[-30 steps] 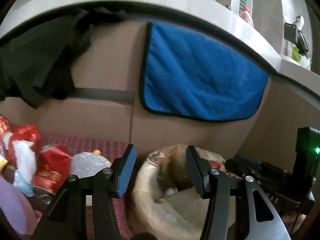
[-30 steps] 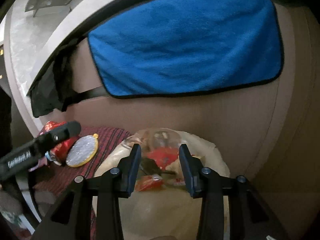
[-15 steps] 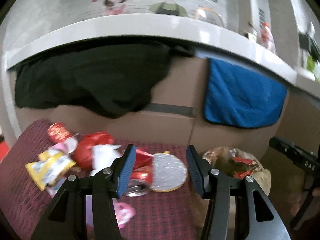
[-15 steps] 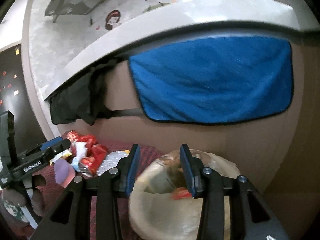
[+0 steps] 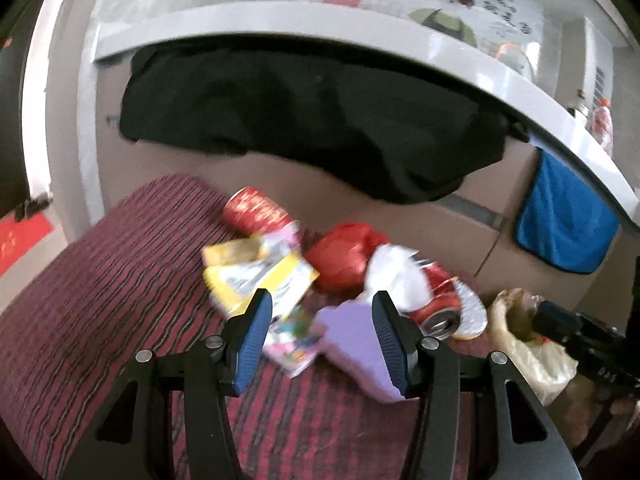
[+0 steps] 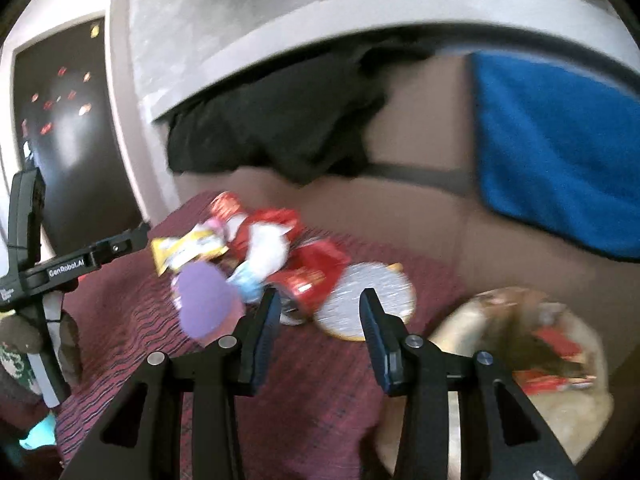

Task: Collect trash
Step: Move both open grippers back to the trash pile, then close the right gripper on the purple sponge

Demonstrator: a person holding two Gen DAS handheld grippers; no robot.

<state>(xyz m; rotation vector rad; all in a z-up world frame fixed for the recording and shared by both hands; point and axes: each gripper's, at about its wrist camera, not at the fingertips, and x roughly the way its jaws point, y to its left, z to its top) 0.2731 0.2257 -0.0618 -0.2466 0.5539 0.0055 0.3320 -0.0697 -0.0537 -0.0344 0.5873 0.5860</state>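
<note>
A heap of trash lies on a maroon striped cloth [image 5: 120,300]: a yellow packet [image 5: 260,276], a red bag [image 5: 344,260], white tissue [image 5: 394,276], a purple piece [image 5: 356,340], a red can [image 5: 436,312] and a silver disc [image 5: 470,312]. My left gripper [image 5: 322,340] hovers open just short of the purple piece, holding nothing. To the right stands a pale trash bag [image 6: 520,344] with wrappers inside. My right gripper [image 6: 320,336] is open and holds nothing, facing the red wrapper [image 6: 312,272] and silver disc [image 6: 368,304]. The purple piece [image 6: 204,300] lies to its left.
A brown cardboard wall [image 5: 280,184] backs the cloth, under a white ledge [image 5: 280,24]. A black cloth [image 5: 300,120] and a blue towel [image 6: 552,152] hang from it. The other gripper shows at each view's edge: left gripper [image 6: 72,268], right gripper [image 5: 580,344].
Both views have swung left, away from the trash bag and blue towel, onto the trash heap on the maroon cloth. Both grippers stayed open and empty.
</note>
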